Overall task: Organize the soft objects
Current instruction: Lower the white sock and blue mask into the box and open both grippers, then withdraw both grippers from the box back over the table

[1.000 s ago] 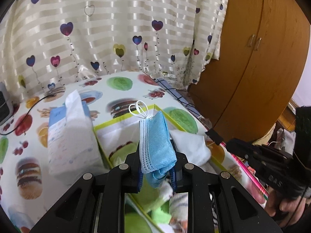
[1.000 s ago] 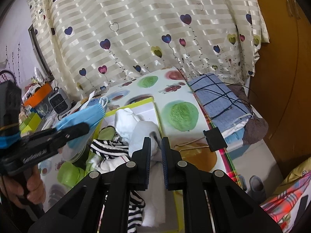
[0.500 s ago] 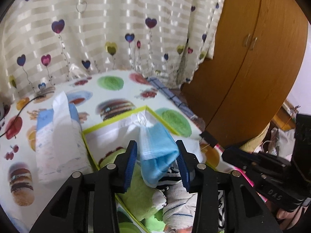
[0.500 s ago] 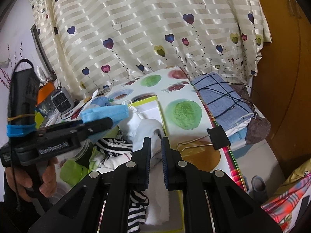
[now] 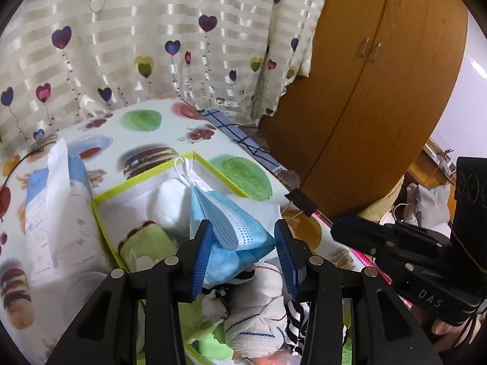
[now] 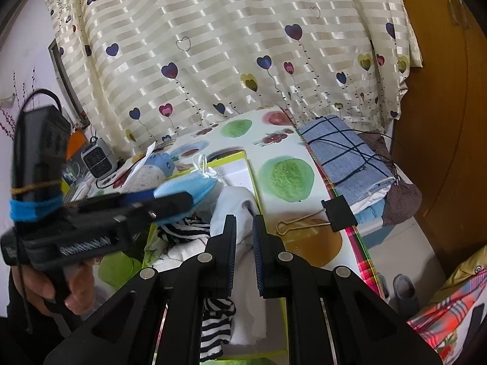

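A blue face mask (image 5: 234, 228) with white ear loops lies loose between the spread fingers of my left gripper (image 5: 243, 225), over the yellow-rimmed box (image 5: 146, 179). The jaws stand wide and the mask has fanned out between them. In the box lie a white sock (image 5: 170, 200), a green towel (image 5: 143, 243) and striped socks (image 6: 182, 231). My right gripper (image 6: 244, 219) is shut with nothing in it, hovering over the white cloth (image 6: 234, 203) at the box's right side. From the right wrist view, the left gripper (image 6: 182, 200) carries the mask (image 6: 188, 187) at its tip.
A tissue pack (image 5: 61, 213) stands left of the box. A black binder clip (image 6: 338, 213) grips the table edge, with a folded blue plaid cloth (image 6: 338, 155) beyond it. A small grey heater (image 6: 97, 158) sits at the far left. A wooden wardrobe (image 5: 380, 91) stands to the right.
My left gripper's jaws went from pinching the folded mask to wide apart, and the mask spread out and sank lower toward the box. The right gripper stayed where it was.
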Demonstrator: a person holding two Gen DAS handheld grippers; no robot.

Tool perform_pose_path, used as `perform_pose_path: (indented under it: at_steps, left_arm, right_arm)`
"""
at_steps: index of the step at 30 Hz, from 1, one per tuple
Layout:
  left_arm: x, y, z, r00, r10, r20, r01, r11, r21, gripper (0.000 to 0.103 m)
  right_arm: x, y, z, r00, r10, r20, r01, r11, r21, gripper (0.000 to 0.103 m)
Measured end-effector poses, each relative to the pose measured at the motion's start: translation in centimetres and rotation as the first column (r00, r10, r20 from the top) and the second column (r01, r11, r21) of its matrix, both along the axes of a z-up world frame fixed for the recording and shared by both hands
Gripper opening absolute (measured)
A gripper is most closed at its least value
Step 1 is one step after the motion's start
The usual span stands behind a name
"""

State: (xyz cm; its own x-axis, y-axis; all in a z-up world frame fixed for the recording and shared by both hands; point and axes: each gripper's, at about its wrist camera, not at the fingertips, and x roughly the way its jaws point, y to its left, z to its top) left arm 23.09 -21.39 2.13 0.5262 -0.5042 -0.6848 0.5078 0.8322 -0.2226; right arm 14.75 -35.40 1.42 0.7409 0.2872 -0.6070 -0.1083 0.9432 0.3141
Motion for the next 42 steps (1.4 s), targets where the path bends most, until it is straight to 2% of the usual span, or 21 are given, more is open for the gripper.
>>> perform_pose_path:
  at_steps: [13,14,16,18,19,32,42]
  left_arm:
    - [-2.7,2.2,2.2,0.997,0.057,0.053,-0.057,0.998,-0.001,0.040]
    - [-3.2,2.4,2.4,0.996,0.065,0.057,-0.065,0.998,0.001,0.040]
    - [-4.1,2.7,2.6,0.995,0.074,0.064,-0.075,0.997,0.005,0.040]
    - [-5.2,3.1,2.8,0.994,0.083,0.073,-0.084,0.996,0.013,0.040]
    - [-5.6,3.3,2.8,0.993,0.090,0.076,-0.091,0.996,0.017,0.040]
    - [-11.7,6.1,3.6,0.974,0.195,0.119,-0.201,0.978,0.045,0.040]
    - [-14.5,8.1,3.3,0.955,0.269,0.126,-0.279,0.958,0.061,0.040]
  right_arm:
    - [-1.0,0.9,1.4,0.999,0.025,0.026,-0.025,1.000,-0.006,0.012]
    - [-1.3,1.2,1.6,0.999,0.031,0.031,-0.030,0.999,-0.011,0.014]
    - [-1.7,1.8,1.9,0.999,0.037,0.034,-0.036,0.999,-0.029,0.031]
    - [-2.3,2.3,2.1,0.998,0.046,0.038,-0.044,0.998,-0.043,0.043]
    - [-2.6,2.5,2.3,0.998,0.051,0.041,-0.049,0.998,-0.047,0.044]
    - [-6.8,5.8,3.3,0.990,0.125,0.060,-0.117,0.986,-0.117,0.044]
    - [-8.8,7.5,3.3,0.987,0.149,0.053,-0.142,0.982,-0.121,0.044]
